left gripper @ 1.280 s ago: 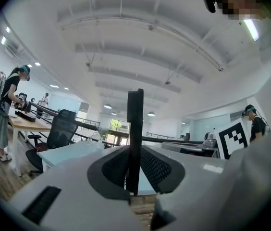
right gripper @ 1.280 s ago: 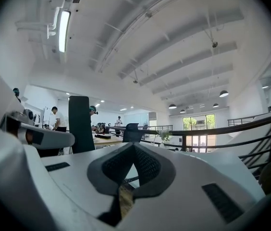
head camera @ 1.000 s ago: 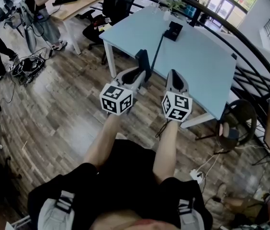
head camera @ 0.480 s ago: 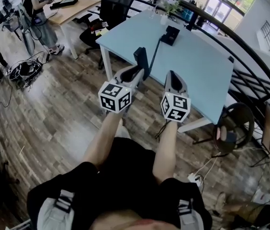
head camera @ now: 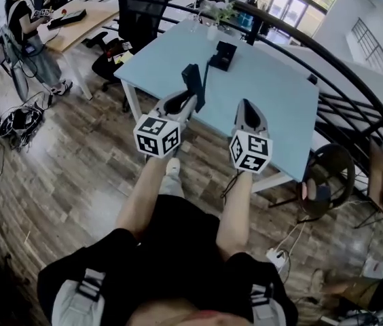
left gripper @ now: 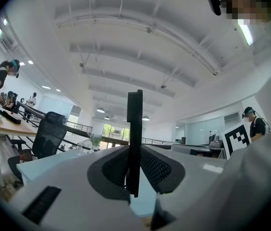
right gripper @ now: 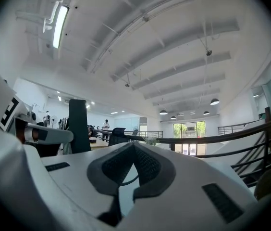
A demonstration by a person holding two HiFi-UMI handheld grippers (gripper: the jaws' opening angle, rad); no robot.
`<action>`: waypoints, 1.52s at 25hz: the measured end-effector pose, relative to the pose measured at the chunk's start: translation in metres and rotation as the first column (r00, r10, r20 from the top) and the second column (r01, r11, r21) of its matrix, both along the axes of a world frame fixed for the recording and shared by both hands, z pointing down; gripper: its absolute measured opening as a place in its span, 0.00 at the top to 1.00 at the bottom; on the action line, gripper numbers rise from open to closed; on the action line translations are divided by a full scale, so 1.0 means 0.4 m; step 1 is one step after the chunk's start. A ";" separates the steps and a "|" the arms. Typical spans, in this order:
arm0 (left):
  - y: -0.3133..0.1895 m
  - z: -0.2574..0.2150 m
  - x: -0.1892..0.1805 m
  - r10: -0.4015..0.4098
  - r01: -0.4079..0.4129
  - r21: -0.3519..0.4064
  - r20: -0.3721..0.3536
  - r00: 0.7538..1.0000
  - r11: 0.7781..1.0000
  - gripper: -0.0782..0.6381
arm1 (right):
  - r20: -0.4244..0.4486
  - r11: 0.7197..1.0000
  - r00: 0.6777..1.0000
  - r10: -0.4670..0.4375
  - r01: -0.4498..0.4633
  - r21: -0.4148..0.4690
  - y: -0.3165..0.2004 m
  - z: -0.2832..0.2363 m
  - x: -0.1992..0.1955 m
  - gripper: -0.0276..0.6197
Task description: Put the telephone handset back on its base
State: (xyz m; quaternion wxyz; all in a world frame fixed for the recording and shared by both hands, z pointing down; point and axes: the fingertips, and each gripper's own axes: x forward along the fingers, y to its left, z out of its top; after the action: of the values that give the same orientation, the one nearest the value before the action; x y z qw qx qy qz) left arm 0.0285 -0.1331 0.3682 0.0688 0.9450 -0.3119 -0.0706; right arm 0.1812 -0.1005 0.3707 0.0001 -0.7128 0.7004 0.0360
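Carrying the black handset toward the pale blue table, I have it clamped between the pads of the left gripper. In the left gripper view the slab stands on edge, pinched from both sides. It sits just above centre in the head view, off its base, which lies further up the frame on the tabletop, well apart from it. A dark cord runs between the two. The right gripper, right of centre, has its jaws drawn together on nothing.

To do this well, I judge I should move in over the table, tip the handset flat and line its length with the cradle. The cord should stay slack and clear of the seat before I let go.

No brand or wording is readable. Only the black-and-white square markers on the gripper cubes show.
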 end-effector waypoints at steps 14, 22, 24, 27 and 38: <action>-0.542 0.070 0.188 0.135 -0.134 -0.050 0.027 0.990 0.990 0.80 | 0.103 0.999 0.994 0.035 -0.033 -0.028 -0.511 0.115 0.125 0.97; -0.781 0.230 0.256 0.238 -0.220 -0.236 0.050 0.970 0.947 0.80 | 0.179 0.982 0.978 0.104 -0.072 -0.175 -0.742 0.273 0.179 0.97; -0.836 0.250 0.274 0.260 -0.240 -0.269 0.040 0.965 0.933 0.80 | 0.177 0.980 0.978 0.112 -0.078 -0.184 -0.795 0.281 0.189 0.97; -0.897 0.262 0.303 0.289 -0.273 -0.295 0.010 0.957 0.915 0.80 | 0.160 0.978 0.981 0.107 -0.075 -0.193 -0.847 0.278 0.193 0.97; -0.988 0.384 0.398 0.345 -0.355 -0.437 -0.105 0.933 0.827 0.80 | 0.142 0.946 0.981 0.129 -0.079 -0.314 -0.922 0.369 0.276 0.97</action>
State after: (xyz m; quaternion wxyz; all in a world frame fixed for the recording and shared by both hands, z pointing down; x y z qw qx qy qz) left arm 0.1875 -0.5284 0.5218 0.2998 0.9436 -0.1404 0.0071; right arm 0.2916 -0.4692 0.5184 -0.0563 -0.7408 0.6564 -0.1309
